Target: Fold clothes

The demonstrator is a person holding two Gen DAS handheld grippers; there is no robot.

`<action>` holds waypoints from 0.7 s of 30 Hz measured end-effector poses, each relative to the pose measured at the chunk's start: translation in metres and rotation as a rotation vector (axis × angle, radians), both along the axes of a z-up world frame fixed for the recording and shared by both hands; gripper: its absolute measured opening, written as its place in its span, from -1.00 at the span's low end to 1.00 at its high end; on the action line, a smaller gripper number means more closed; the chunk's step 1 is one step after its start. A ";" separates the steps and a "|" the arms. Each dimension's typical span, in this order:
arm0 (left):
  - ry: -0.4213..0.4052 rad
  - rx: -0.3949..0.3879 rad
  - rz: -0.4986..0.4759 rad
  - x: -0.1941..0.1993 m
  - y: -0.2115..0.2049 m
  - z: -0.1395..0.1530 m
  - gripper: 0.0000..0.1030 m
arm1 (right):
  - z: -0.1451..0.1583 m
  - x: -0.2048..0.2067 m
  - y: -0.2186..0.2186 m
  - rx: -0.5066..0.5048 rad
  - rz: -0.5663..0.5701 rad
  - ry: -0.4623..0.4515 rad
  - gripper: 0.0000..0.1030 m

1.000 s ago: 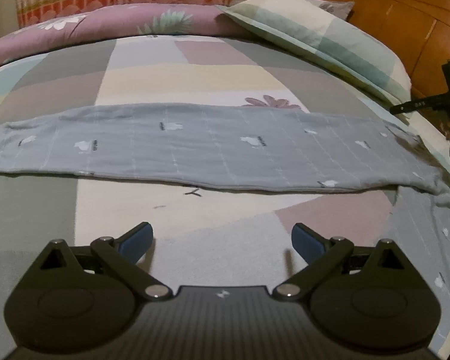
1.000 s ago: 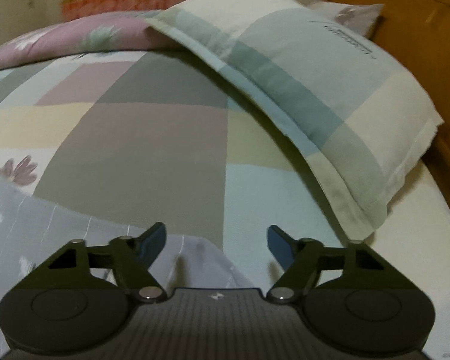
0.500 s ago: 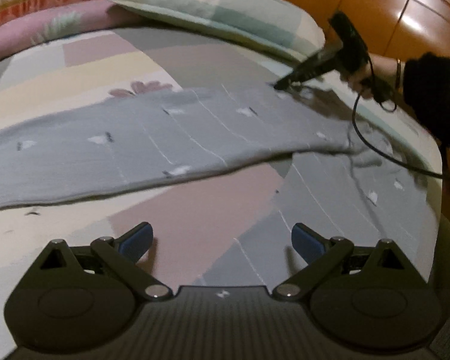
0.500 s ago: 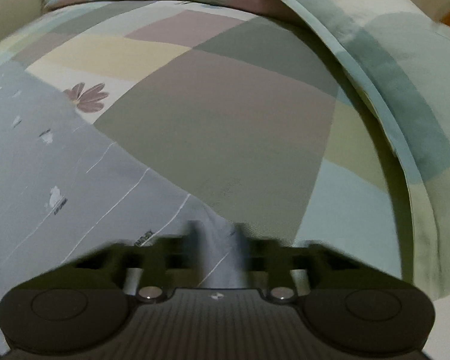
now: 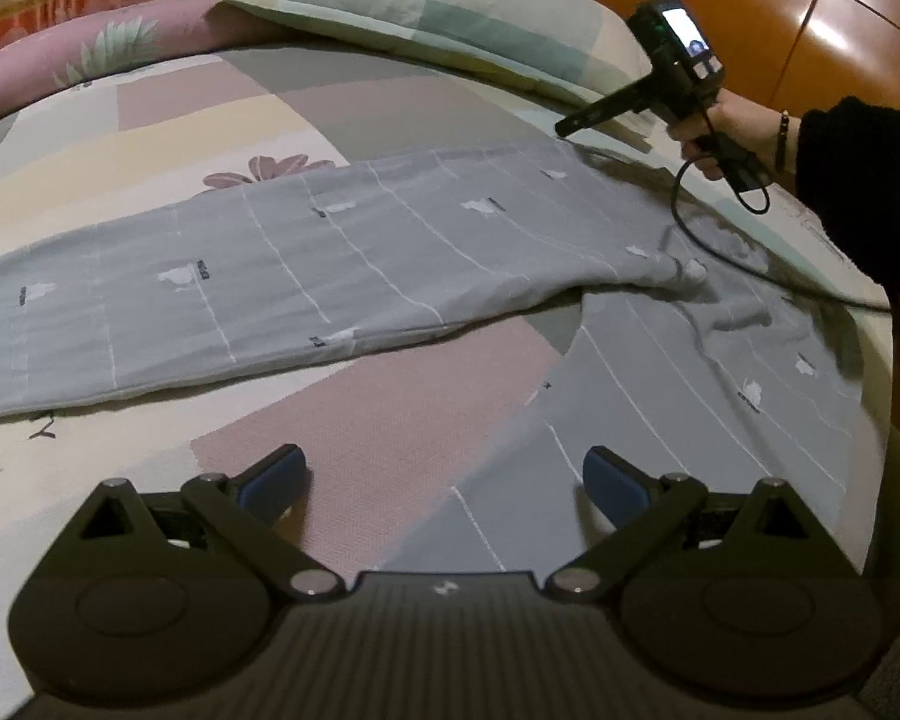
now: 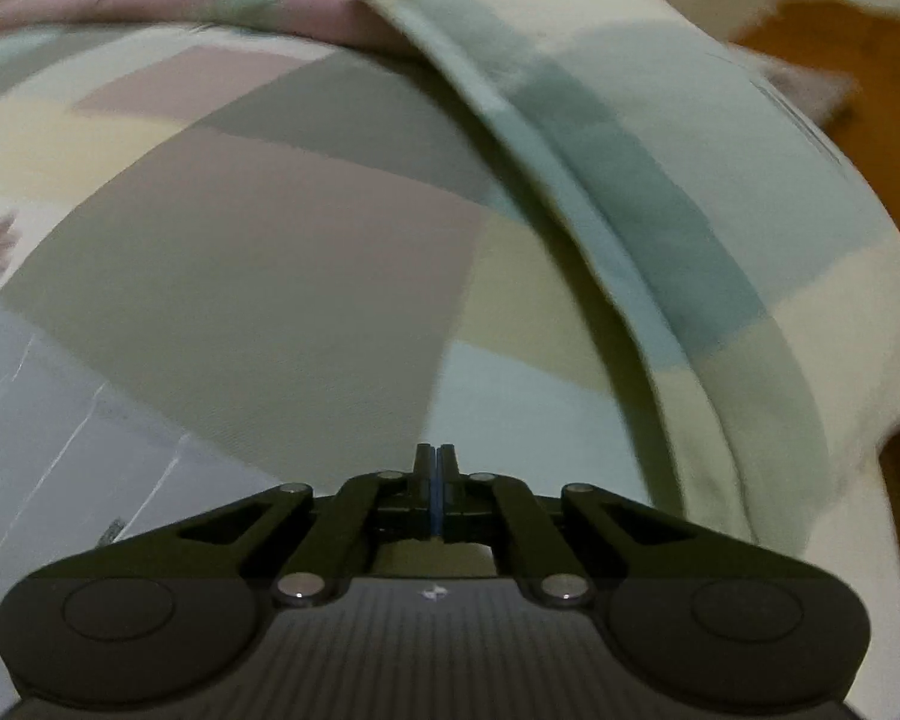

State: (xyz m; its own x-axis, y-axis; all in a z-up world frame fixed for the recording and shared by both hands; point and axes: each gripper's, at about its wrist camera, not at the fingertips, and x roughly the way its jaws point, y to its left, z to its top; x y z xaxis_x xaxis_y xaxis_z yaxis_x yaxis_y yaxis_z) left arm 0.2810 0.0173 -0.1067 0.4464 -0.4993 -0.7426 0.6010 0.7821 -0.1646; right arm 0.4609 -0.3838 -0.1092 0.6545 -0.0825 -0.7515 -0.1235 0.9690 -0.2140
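Note:
Grey patterned trousers (image 5: 390, 252) lie spread on the bed, one leg stretching left and the other leg (image 5: 690, 396) running toward the lower right. My left gripper (image 5: 444, 474) hovers open low over the sheet, its right finger above the near leg, holding nothing. A hand (image 5: 726, 132) holds my right gripper (image 5: 564, 127) at the trousers' far upper edge, where the cloth wrinkles up to its tip. In the right wrist view the right gripper (image 6: 437, 468) has its jaws pressed together; grey cloth (image 6: 48, 420) shows at lower left, and the pinch itself is hidden.
A checked pillow (image 5: 426, 18) (image 6: 660, 210) lies at the head of the bed, with a pink bolster (image 5: 90, 54) to its left. A wooden headboard (image 5: 810, 30) rises on the right. A black cable (image 5: 720, 252) trails across the trousers, beside a dark sleeve (image 5: 864, 180).
My right gripper went from open to shut at the trousers' edge, with cloth between the closing jaws. The left view swung right, bringing the right gripper and hand into sight.

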 end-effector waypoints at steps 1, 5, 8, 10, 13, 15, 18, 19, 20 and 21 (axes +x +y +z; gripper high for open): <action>0.000 -0.003 0.002 0.000 0.001 0.000 0.91 | 0.005 -0.007 0.000 0.024 0.014 -0.006 -0.87; 0.020 -0.011 0.021 0.005 -0.001 0.000 0.91 | 0.021 -0.043 0.006 0.086 0.046 -0.037 -0.47; 0.030 0.007 0.029 0.004 -0.008 -0.002 0.91 | 0.027 -0.074 0.008 0.153 0.054 -0.039 -0.26; 0.031 0.022 0.039 0.003 -0.017 -0.002 0.91 | 0.028 -0.099 0.005 0.189 0.040 -0.038 -0.08; 0.040 0.044 0.036 -0.007 -0.034 0.003 0.91 | 0.030 -0.140 -0.005 0.249 0.022 -0.031 0.03; 0.048 0.058 0.030 -0.016 -0.046 0.006 0.91 | 0.026 -0.164 -0.013 0.291 0.016 -0.027 0.12; 0.059 0.080 0.022 -0.030 -0.064 0.012 0.91 | 0.013 -0.186 -0.029 0.371 -0.010 -0.013 0.20; 0.063 0.087 0.019 -0.035 -0.071 0.014 0.91 | 0.009 -0.186 -0.036 0.412 -0.030 -0.017 0.20; 0.067 0.095 0.016 -0.039 -0.077 0.016 0.91 | 0.004 -0.183 -0.043 0.457 -0.051 -0.022 0.20; 0.071 0.102 0.014 -0.044 -0.083 0.018 0.91 | -0.001 -0.178 -0.047 0.481 -0.070 -0.024 0.20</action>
